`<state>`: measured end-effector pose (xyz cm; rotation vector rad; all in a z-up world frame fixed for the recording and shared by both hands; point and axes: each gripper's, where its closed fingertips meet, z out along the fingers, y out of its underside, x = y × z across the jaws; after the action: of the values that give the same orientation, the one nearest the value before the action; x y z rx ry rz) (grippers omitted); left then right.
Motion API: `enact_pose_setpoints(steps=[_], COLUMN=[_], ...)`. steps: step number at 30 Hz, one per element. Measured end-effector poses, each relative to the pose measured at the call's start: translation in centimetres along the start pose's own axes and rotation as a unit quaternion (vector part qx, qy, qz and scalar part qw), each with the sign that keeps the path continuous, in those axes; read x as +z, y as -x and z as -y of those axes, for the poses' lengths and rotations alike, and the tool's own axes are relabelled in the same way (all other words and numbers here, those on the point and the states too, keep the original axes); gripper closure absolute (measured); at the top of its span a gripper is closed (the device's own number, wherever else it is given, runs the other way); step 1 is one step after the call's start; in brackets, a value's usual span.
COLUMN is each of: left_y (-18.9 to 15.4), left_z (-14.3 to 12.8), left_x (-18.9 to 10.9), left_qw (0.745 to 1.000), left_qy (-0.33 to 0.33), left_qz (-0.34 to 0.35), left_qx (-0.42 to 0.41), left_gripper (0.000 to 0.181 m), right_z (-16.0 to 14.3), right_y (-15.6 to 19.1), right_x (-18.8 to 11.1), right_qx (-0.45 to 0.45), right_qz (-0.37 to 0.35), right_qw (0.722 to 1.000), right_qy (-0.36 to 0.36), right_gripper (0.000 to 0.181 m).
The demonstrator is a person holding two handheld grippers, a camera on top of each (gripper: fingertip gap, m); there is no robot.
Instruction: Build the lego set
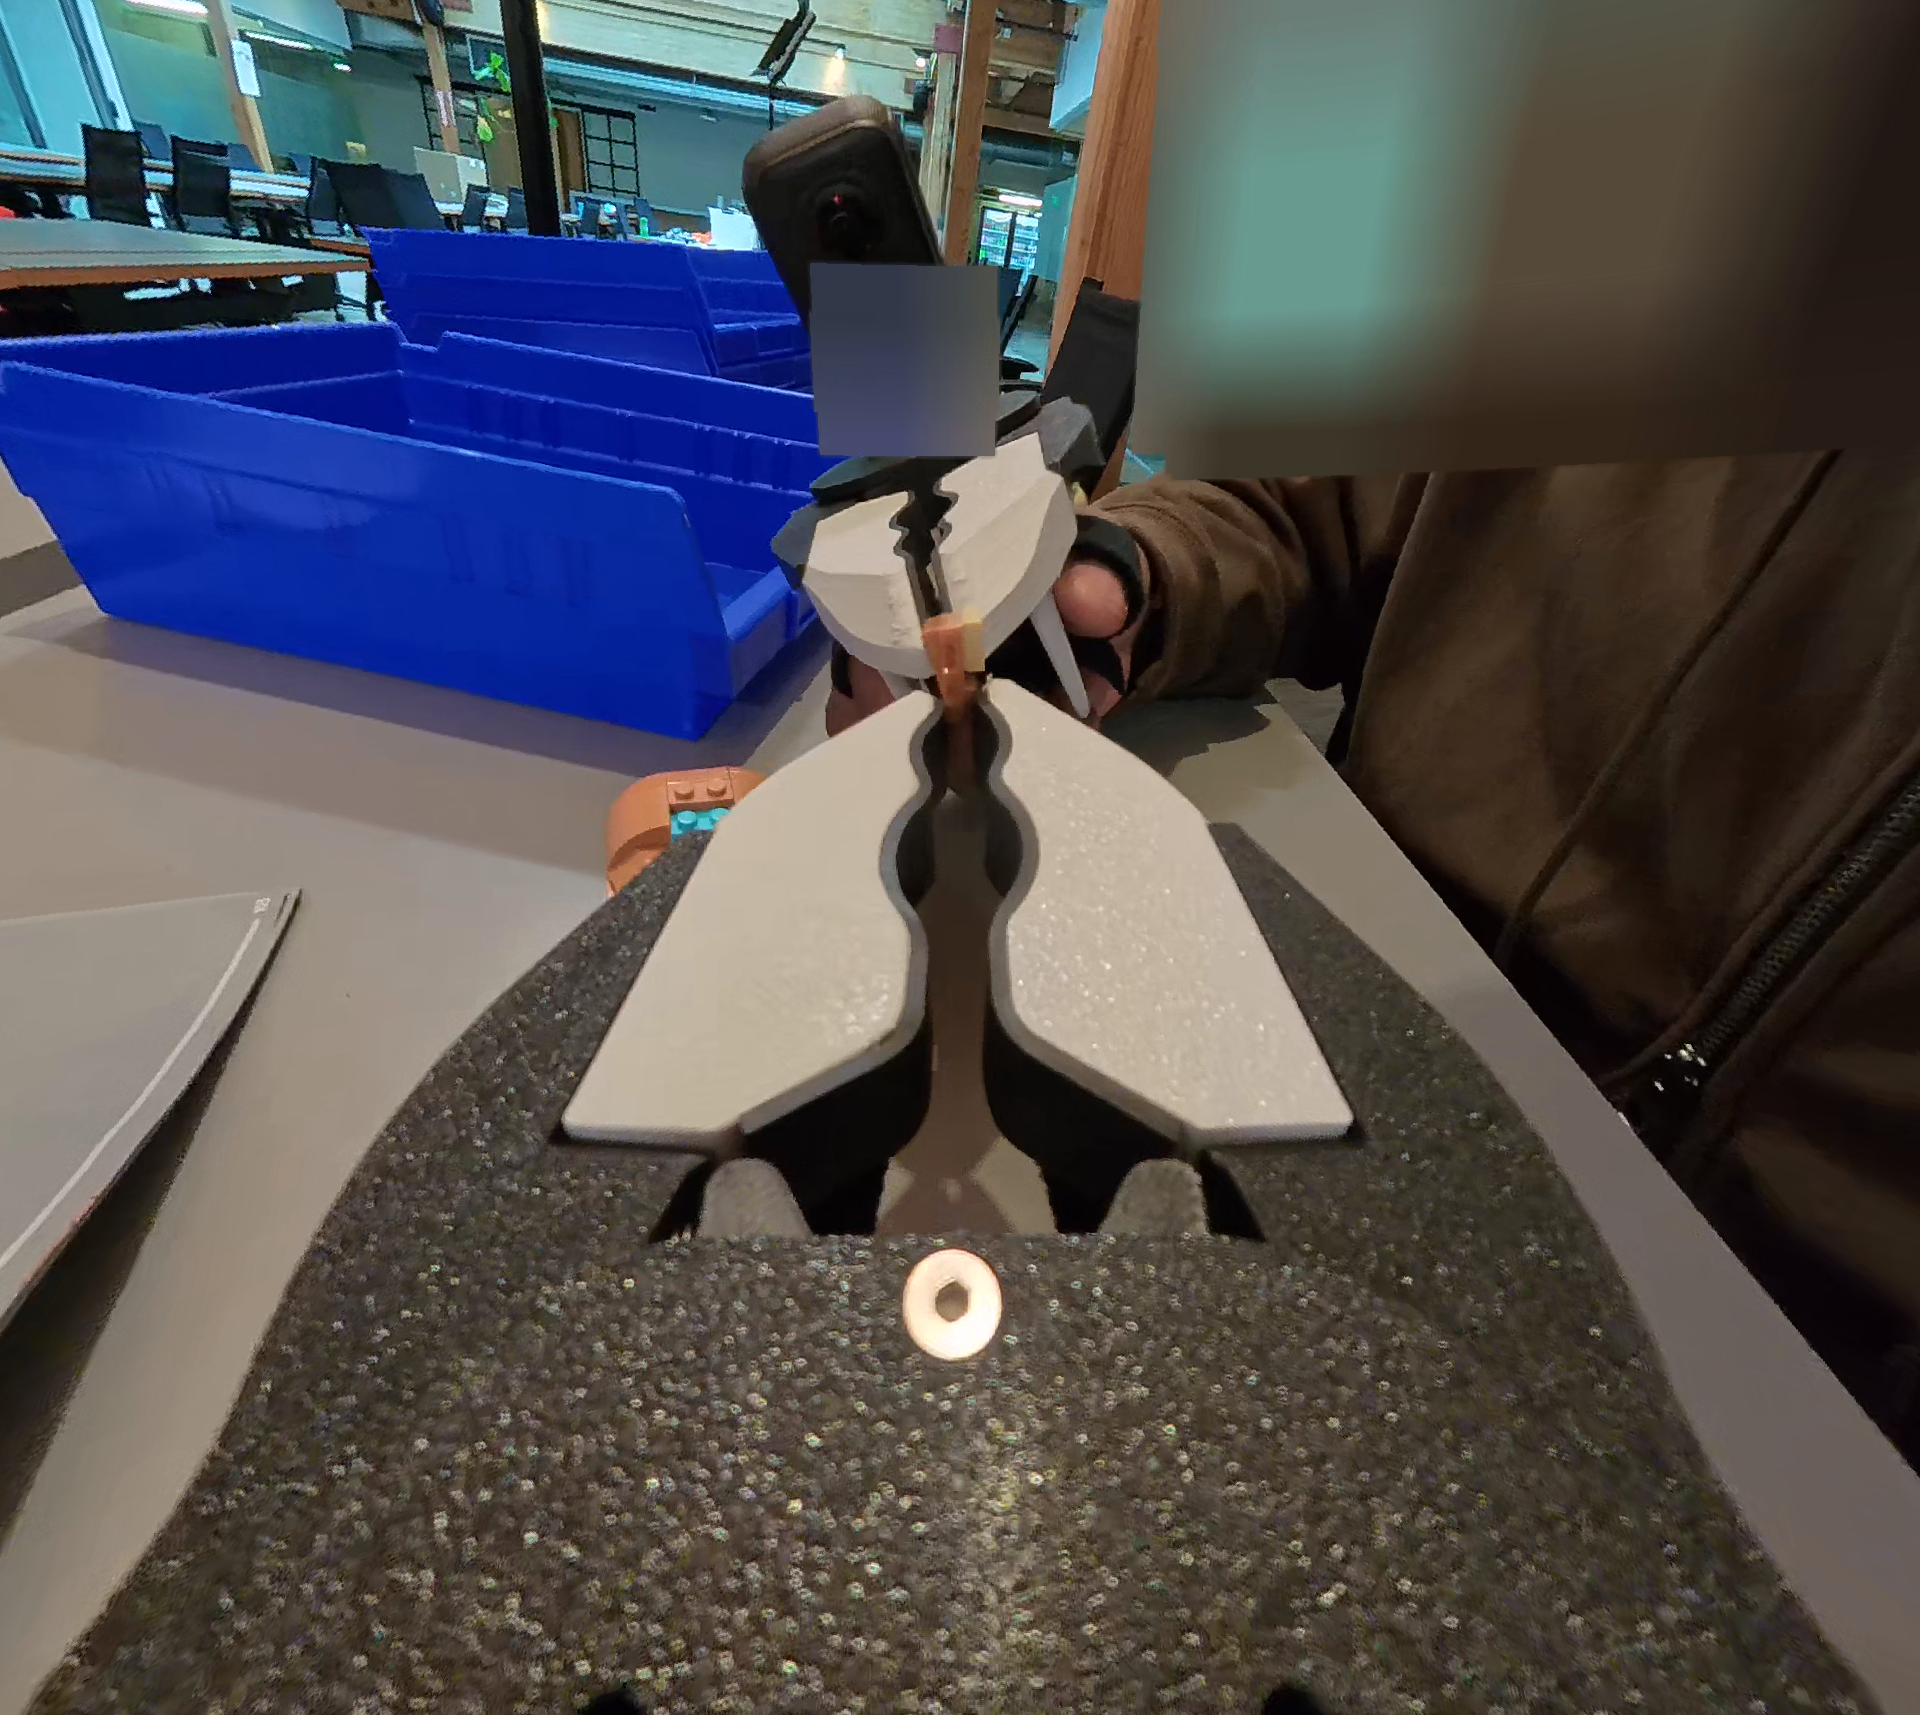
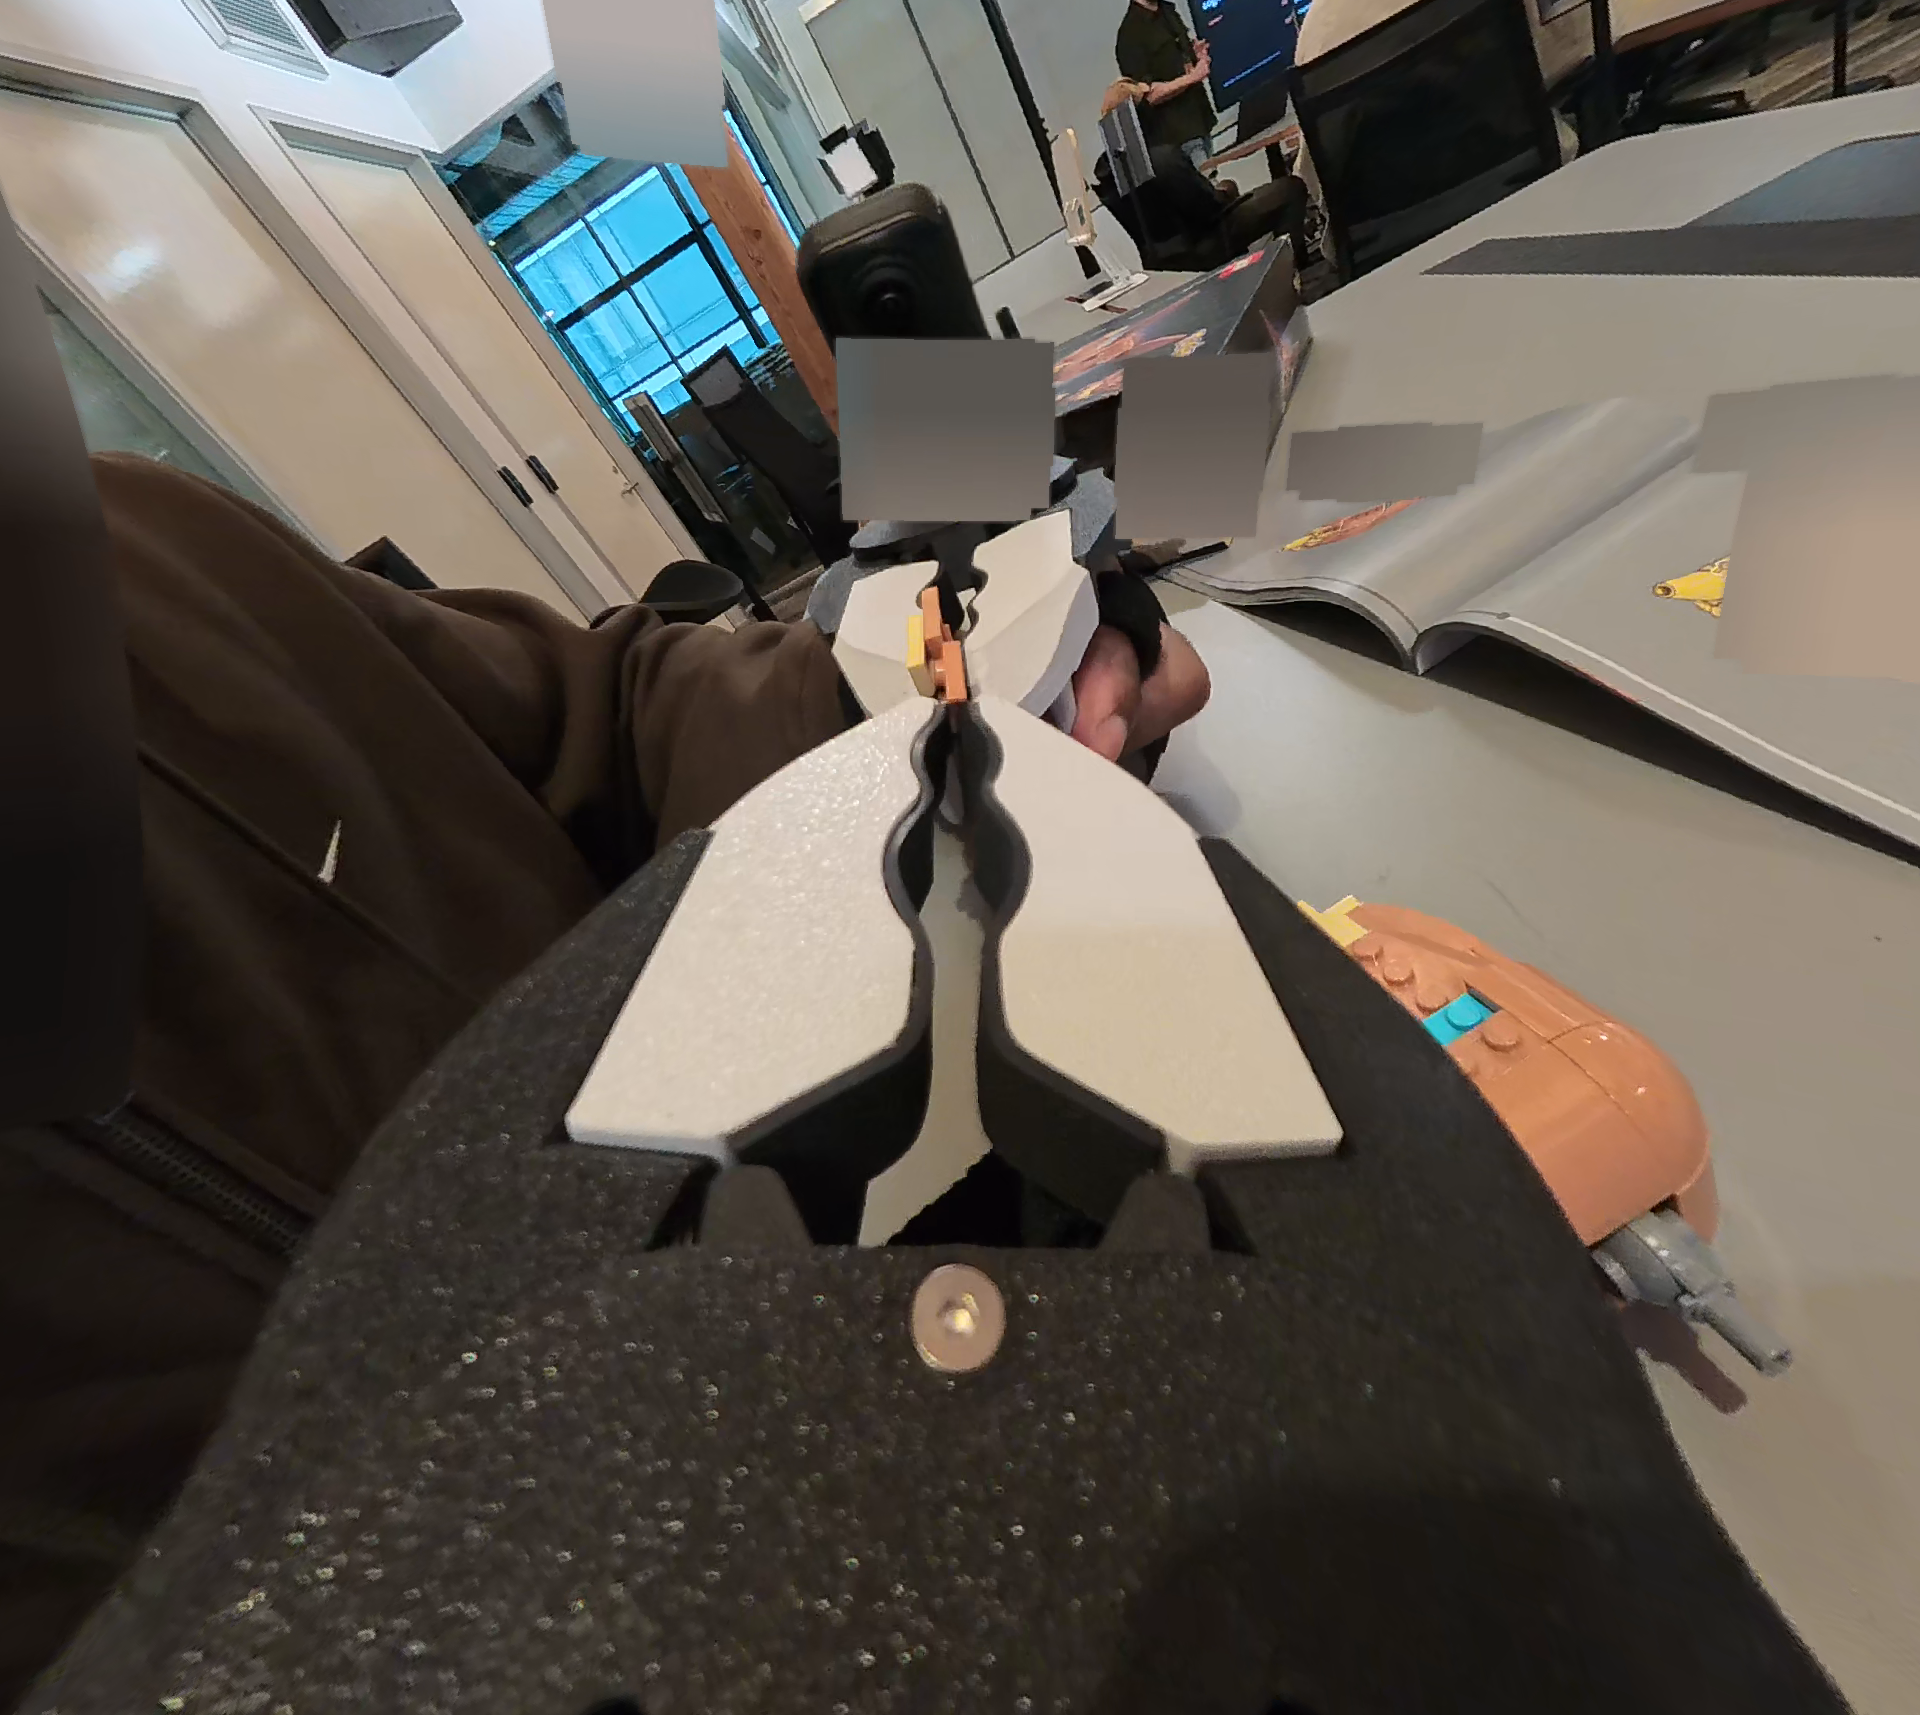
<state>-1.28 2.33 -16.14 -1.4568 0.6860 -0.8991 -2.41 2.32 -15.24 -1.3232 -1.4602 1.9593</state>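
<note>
Mid-assembly, small-part stage. Left gripper (image 1: 961,715) pinching a dark brown piece (image 1: 961,756); right gripper (image 2: 951,709) pinching an orange-and-yellow piece (image 2: 940,652). Both held tip to tip above the desk (image 1: 416,782), pieces touching or nearly so; joined or not, cannot tell. Partly built orange model (image 2: 1558,1073) with teal bricks resting on desk beside the grippers. Instruction booklet (image 2: 1558,585) open. Blue bins (image 1: 395,522) behind. Judged remaining: mating these pieces, attaching to model, further steps.
</note>
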Motion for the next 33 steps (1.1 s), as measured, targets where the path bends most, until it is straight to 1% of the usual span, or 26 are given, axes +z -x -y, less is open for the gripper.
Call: enact_pose_setpoints(steps=[5,10,13,21,27,30,33], left_y=[-0.5,-0.8,-0.8,-0.9,-0.9,-0.9,-0.9], left_z=[0.3,0.4,0.3,-0.6,-0.8,-1.2,-1.1], left_x=[0.1,0.2,0.1,0.4,0.4,0.5,0.5], left_qw=[1.0,0.998,0.998,0.992,0.987,0.981,0.981], left_qy=[-0.005,-0.001,0.004,0.04,0.057,0.076,0.075], left_qz=[-0.004,-0.001,0.004,0.012,0.021,0.029,0.031], left_qx=[0.027,0.057,0.07,0.116,0.148,0.175,0.179], left_gripper=[0.178,0.178,0.178,0.177,0.177,0.177,0.177], right_z=[0.1,0.0,-0.1,-0.9,-1.0,-0.9,-0.9], right_y=[0.5,0.8,1.3,1.7,1.5,1.5,1.5], right_x=[0.0,0.0,0.1,0.5,0.5,0.5,0.5], right_qx=[-0.012,-0.016,-0.035,-0.134,-0.14,-0.144,-0.149], right_qz=[0.013,0.025,0.035,-0.002,-0.013,-0.018,-0.02], right_qw=[1.0,1.0,0.999,0.99,0.989,0.988,0.987], right_qy=[-0.002,0.001,0.01,0.047,0.05,0.049,0.049], right_gripper=[0.177,0.162,0.151,0.156,0.164,0.168,0.169])
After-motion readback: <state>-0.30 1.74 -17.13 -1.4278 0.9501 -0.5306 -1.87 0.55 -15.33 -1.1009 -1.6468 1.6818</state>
